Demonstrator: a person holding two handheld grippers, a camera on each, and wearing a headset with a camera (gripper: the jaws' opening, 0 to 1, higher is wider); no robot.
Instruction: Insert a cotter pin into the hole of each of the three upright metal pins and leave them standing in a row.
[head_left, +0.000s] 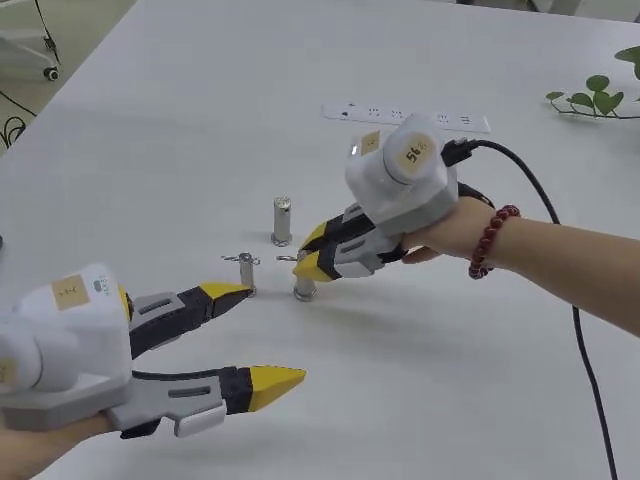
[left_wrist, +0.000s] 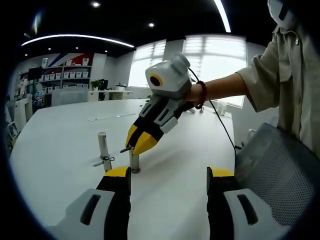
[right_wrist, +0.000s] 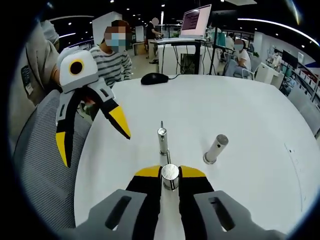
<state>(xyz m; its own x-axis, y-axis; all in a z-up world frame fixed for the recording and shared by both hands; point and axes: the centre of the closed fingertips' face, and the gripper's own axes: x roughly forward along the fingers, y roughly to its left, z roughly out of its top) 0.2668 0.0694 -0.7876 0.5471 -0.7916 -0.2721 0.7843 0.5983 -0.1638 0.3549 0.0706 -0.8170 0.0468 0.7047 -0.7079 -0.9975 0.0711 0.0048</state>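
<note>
gripping narrow, the right tool sits mid-frame in head view, its yellow wedge tips almost together at the head of the near metal pin. they look pinched on a thin wire cotter pin whose end pokes out left of the tips. in right gripper view that pin's flat, round, polished top lies btwn the tips. left tool is lower left, jaws wide apart and holding nothing: black fingers w/ pointed yellow caps, grey-white plastic body. just left of the near pin stands the second metal pin, a slim shiny cylinder w/ a fitted cotter pin crossing near its top, loop end to the left. third metal pin is smooth and bare, upright above them in frame. all 3 stand on the matte white worktop in a triangle, not a line. hand on the right tool wears a dark red bead bracelet. glossy black cable runs off that tool's back. flat white power strip upper centre, green leaves upper right.
</note>
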